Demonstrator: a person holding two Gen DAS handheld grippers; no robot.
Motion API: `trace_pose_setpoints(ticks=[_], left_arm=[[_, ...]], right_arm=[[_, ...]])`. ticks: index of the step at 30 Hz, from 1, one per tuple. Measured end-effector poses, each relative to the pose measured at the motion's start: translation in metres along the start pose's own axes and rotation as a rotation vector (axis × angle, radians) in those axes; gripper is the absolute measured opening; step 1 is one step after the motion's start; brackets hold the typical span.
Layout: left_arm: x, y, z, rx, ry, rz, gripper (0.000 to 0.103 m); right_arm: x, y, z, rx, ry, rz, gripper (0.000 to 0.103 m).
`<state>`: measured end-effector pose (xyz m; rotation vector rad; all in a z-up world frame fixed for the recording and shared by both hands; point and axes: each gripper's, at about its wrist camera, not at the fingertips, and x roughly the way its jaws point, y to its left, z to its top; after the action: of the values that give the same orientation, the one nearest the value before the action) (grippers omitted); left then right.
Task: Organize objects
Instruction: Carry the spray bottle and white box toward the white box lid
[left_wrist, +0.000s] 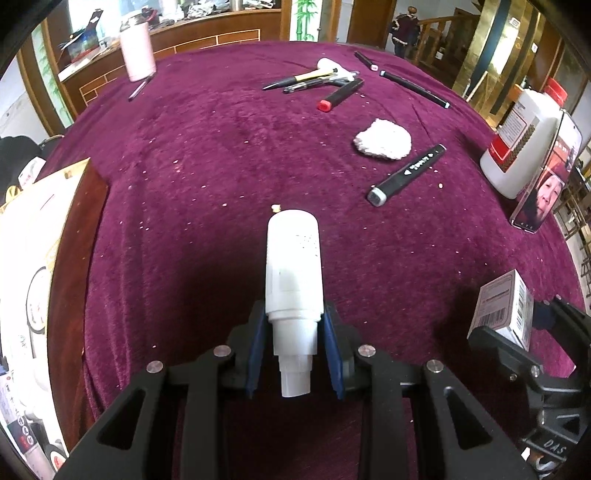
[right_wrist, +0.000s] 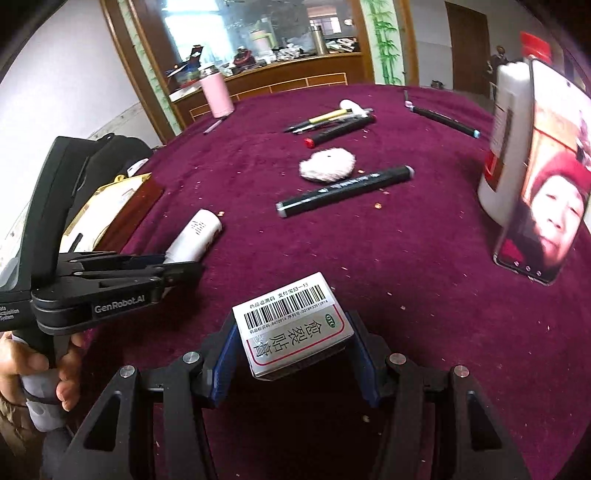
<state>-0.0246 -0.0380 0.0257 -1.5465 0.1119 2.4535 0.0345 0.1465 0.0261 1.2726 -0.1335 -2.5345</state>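
The left gripper (left_wrist: 295, 343) clamps a white tube (left_wrist: 293, 280), its nozzle end hidden between the pads. The right gripper (right_wrist: 295, 354) holds a small barcode box (right_wrist: 295, 325), underside unseen, above the maroon cloth (right_wrist: 406, 258).

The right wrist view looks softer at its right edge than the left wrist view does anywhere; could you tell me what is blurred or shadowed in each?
Right wrist view: phone and white jug smeared, barcoded box sharp. Left wrist view: crisp, dark shadow beside white bottle.
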Motion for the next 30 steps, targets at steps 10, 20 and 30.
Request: trace_pose_setpoints(ticks=[10, 20, 30], left_arm=[[-0.001, 0.008, -0.002, -0.02, -0.004, 0.0, 0.028], [-0.008, 0.016, -0.002, -0.039, -0.018, 0.018, 0.028], [-0.025, 0.028, -0.002, -0.058, -0.052, 0.033, 0.028]], right_arm=[[0.002, 0.008, 0.005, -0.016, -0.002, 0.007, 0.059], [-0.002, 0.016, 0.012, -0.036, -0.018, 0.011, 0.059], [-0.002, 0.032, 0.02, -0.065, -0.034, 0.025, 0.059]])
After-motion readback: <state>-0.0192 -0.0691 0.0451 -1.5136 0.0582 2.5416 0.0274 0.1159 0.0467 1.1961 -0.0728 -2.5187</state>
